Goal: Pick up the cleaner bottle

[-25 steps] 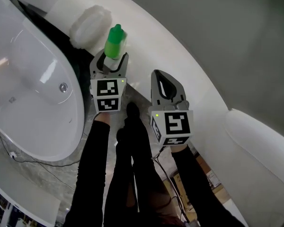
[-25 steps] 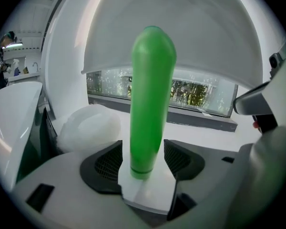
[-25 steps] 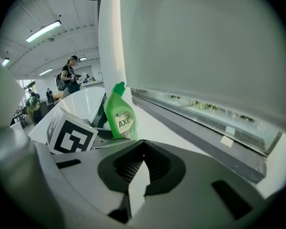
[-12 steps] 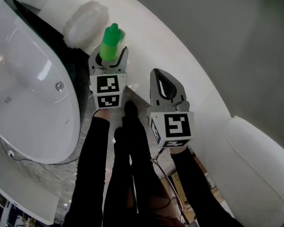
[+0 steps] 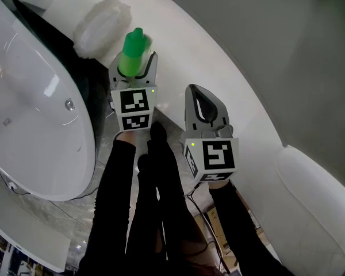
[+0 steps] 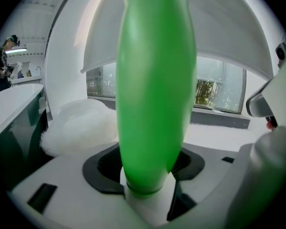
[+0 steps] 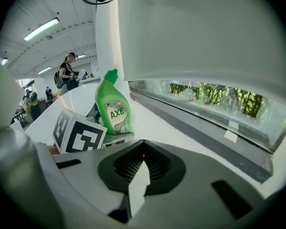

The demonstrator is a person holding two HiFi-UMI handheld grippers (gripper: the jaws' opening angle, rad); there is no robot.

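Observation:
The cleaner bottle [image 5: 132,52] is bright green with a label reading AXE, and it stands upright between the jaws of my left gripper [image 5: 133,69], which is shut on it. In the left gripper view the bottle [image 6: 155,89] fills the middle, its lower end pinched in my left gripper [image 6: 148,192]. My right gripper [image 5: 202,102] is shut with nothing in it, a little to the right of the left one. In the right gripper view my right gripper [image 7: 137,187] is shut, and the bottle [image 7: 113,109] stands ahead to the left.
A white bathtub [image 5: 34,114] lies at the left. A white fluffy sponge [image 5: 100,25] rests on the curved white ledge [image 5: 230,85] behind the bottle. A white pad [image 5: 316,188] is at the lower right. A person [image 7: 66,75] stands far off.
My left gripper has lifted a little with the bottle in it, away from the ledge. The right gripper has barely moved.

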